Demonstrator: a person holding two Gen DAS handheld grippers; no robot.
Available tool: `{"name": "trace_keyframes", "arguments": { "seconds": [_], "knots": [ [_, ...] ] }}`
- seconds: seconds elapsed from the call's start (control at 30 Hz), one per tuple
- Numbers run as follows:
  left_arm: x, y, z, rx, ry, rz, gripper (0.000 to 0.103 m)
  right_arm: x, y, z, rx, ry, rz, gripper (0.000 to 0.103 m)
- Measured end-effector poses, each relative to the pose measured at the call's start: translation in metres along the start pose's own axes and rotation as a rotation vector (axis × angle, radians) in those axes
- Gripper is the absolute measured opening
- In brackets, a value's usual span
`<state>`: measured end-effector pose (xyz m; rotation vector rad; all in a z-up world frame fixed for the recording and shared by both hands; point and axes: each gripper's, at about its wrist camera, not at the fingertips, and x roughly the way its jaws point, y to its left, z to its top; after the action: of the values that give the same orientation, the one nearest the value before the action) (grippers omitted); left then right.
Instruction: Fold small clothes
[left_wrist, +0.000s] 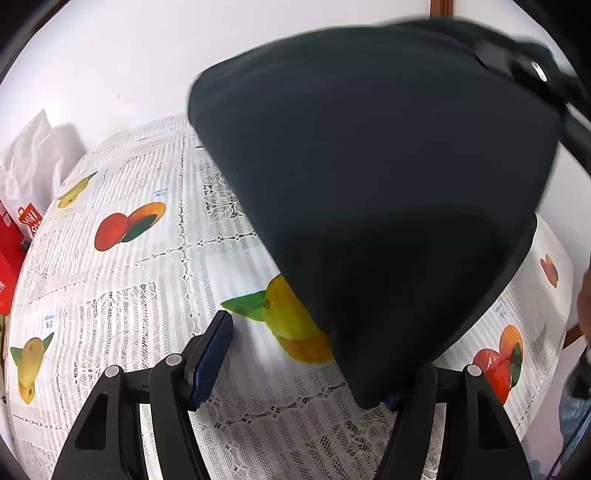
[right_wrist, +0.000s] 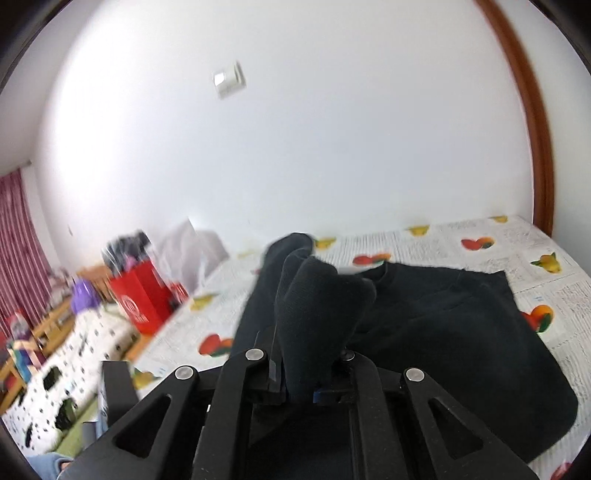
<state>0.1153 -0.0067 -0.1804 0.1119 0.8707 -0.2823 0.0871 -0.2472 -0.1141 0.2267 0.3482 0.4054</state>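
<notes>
A black garment (left_wrist: 376, 184) hangs above the table in the left wrist view, lifted at its top right by the other gripper (left_wrist: 535, 70). Its lower tip drapes over the right finger of my left gripper (left_wrist: 306, 373), whose jaws stand wide apart; the left blue pad (left_wrist: 212, 354) is bare. In the right wrist view my right gripper (right_wrist: 295, 384) is shut on a bunched fold of the black garment (right_wrist: 317, 314), and the rest of the cloth (right_wrist: 461, 332) lies spread on the table.
The table carries a white lace cloth with fruit prints (left_wrist: 122, 258). A red shopping bag (right_wrist: 144, 299) and a white plastic bag (right_wrist: 184, 251) stand at its left end by the white wall. A low table with clutter (right_wrist: 48, 325) lies beyond.
</notes>
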Motion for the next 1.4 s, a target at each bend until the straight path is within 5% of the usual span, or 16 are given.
{"name": "trace_keyframes", "arguments": {
  "seconds": [0.07,0.2,0.33,0.47,0.57,0.73,0.83,0.93,1.1,1.27,1.4],
  "knots": [
    [0.0,0.001,0.0,-0.004,0.0,-0.005,0.065,-0.004,-0.015,-0.02,0.016,-0.003,-0.034,0.008],
    [0.004,-0.001,0.001,0.004,0.001,0.003,0.066,0.029,-0.065,-0.059,0.193,0.227,-0.119,0.008],
    [0.003,0.0,0.002,-0.002,-0.001,-0.011,0.066,0.032,-0.069,-0.066,0.218,0.26,-0.128,0.013],
    [0.001,0.0,0.0,0.007,-0.01,-0.023,0.068,0.027,-0.074,-0.053,0.264,0.235,-0.112,0.047],
    [-0.001,-0.011,0.0,0.028,-0.015,-0.074,0.072,0.031,-0.084,-0.044,0.319,0.228,-0.087,0.056],
    [0.017,-0.044,0.009,0.049,0.007,-0.016,0.075,0.066,-0.082,-0.047,0.302,0.325,-0.113,0.054],
    [0.018,-0.045,0.013,0.041,0.012,-0.008,0.075,0.07,-0.073,-0.047,0.256,0.304,-0.133,0.028],
    [0.019,-0.043,0.015,0.035,0.01,-0.011,0.075,0.065,-0.066,-0.038,0.193,0.27,-0.113,0.021],
    [0.02,-0.042,0.016,0.024,0.012,-0.009,0.075,0.032,-0.072,-0.008,0.146,0.123,-0.062,0.018],
    [0.019,-0.041,0.017,0.02,0.011,-0.007,0.075,-0.016,-0.1,-0.004,0.205,-0.051,-0.104,0.018],
    [0.02,-0.042,0.015,0.027,0.012,-0.003,0.076,0.002,-0.134,-0.027,0.277,0.121,-0.193,0.018]
  ]
}}
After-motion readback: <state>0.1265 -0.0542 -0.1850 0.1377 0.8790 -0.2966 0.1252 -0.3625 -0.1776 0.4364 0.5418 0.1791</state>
